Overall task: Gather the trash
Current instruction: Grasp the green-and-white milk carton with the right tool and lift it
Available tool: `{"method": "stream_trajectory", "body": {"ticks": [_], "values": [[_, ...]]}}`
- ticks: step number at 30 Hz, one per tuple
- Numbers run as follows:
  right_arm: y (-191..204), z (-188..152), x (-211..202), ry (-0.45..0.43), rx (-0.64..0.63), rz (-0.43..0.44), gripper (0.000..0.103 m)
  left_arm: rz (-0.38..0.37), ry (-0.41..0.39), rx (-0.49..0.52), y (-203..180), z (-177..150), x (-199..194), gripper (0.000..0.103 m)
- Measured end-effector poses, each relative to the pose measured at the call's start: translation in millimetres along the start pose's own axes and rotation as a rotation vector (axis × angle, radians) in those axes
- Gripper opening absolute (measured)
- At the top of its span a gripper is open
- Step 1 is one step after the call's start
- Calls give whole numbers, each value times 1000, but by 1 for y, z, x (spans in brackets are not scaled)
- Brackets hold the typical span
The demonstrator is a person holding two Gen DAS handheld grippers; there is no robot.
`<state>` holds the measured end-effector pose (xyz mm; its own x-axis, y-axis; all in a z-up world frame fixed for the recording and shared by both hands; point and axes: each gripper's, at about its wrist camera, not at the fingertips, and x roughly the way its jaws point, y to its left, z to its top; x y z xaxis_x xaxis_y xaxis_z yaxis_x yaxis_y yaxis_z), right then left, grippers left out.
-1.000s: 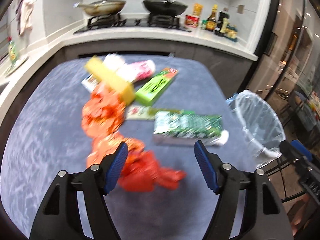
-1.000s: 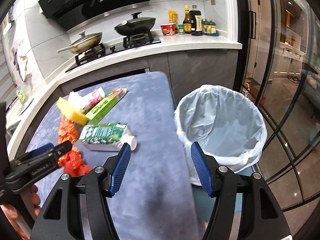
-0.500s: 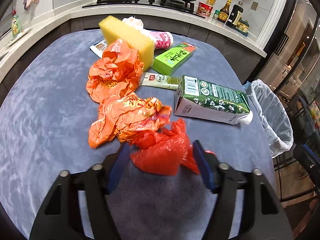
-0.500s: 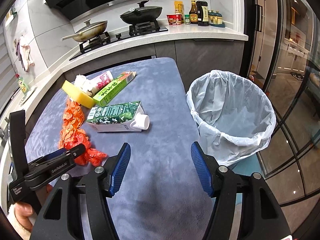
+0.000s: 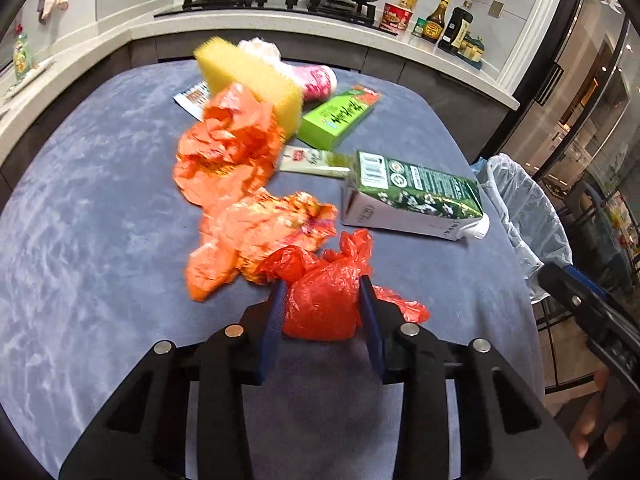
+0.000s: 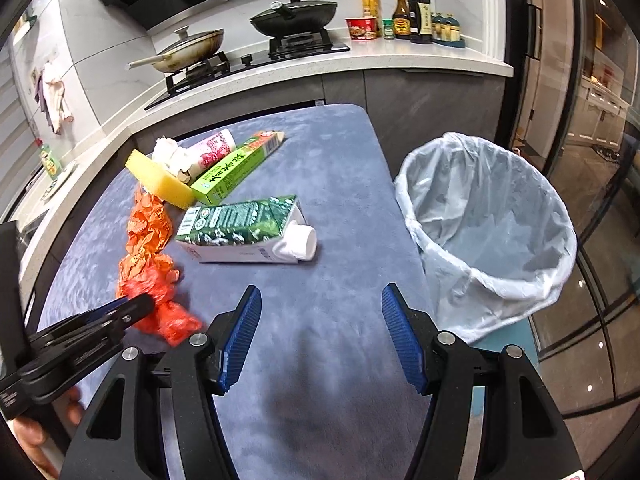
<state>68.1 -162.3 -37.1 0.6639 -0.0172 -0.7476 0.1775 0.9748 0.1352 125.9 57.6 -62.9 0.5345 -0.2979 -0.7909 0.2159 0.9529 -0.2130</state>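
Two grippers, one pickup under way.
Left gripper [image 5: 323, 300] is closing its jaws around the red plastic bag [image 5: 320, 300] lying nearest on the table [image 5: 80, 240]; right gripper [image 6: 320, 328] hangs wide and empty. Next, I judge: lift and carry rightward to the lined bin [image 6: 488, 216] beside the table.

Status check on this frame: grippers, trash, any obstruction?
Left gripper closing around red plastic bag, pads at its sides. Right gripper open, empty, over table. Lined bin beside table, path clear.

Carton [image 6: 244, 228] lies between wrappers [image 6: 148, 228] and bin [image 6: 492, 236].
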Motion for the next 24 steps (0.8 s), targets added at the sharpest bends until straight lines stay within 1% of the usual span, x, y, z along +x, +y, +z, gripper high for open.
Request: {"method": "stream_trajectory", "body": {"ticks": [5, 11, 18, 19, 24], "values": [[4, 13, 20, -1, -24, 35, 61, 18, 10, -22, 14, 5, -5, 34], [2, 26, 51, 22, -34, 76, 61, 46, 26, -37, 22, 8, 5, 34], [-1, 36, 78, 33, -63, 173, 62, 53, 31, -41, 23, 18, 15, 34], [-3, 37, 80, 32, -58, 191, 63, 57, 33, -40, 22, 19, 16, 34], [-5, 40, 86, 37, -46, 274, 63, 52, 51, -45, 20, 20, 23, 34]]}}
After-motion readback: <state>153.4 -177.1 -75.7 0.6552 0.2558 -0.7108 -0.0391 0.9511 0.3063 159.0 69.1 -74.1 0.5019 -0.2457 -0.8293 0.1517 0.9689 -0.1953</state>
